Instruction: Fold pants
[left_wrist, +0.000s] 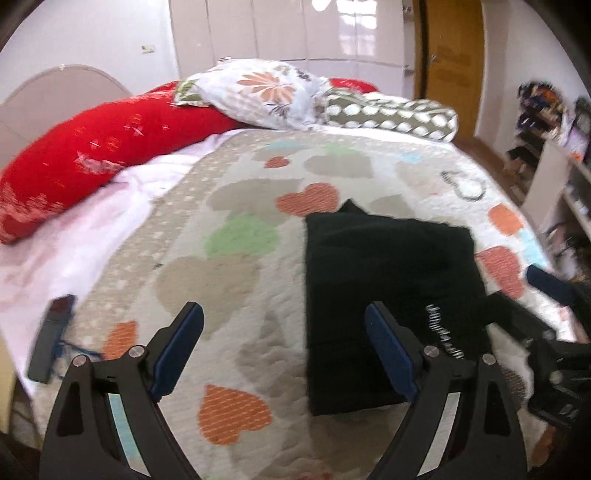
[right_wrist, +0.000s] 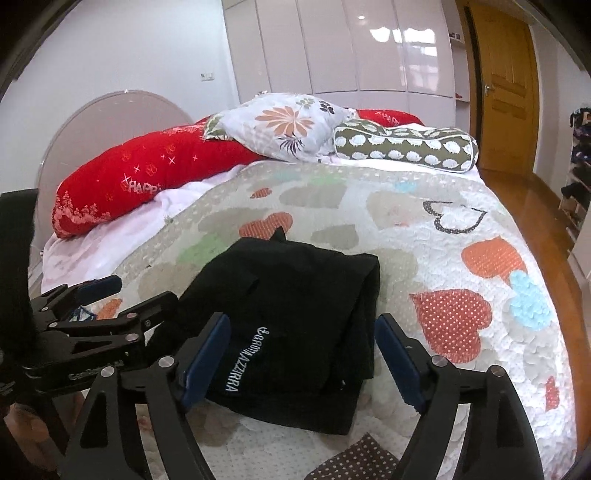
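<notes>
Black folded pants (right_wrist: 295, 314) lie on the quilt (right_wrist: 443, 258) — ahead of both grippers' wide, empty jaws.

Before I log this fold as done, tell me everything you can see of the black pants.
The black pants lie folded into a compact, roughly rectangular bundle of several layers on the heart-patterned quilt. The fabric looks soft and matte, with white embroidered lettering on the top layer. One small corner sticks out at the far edge. Both grippers stand open and neither grips the cloth.
</notes>
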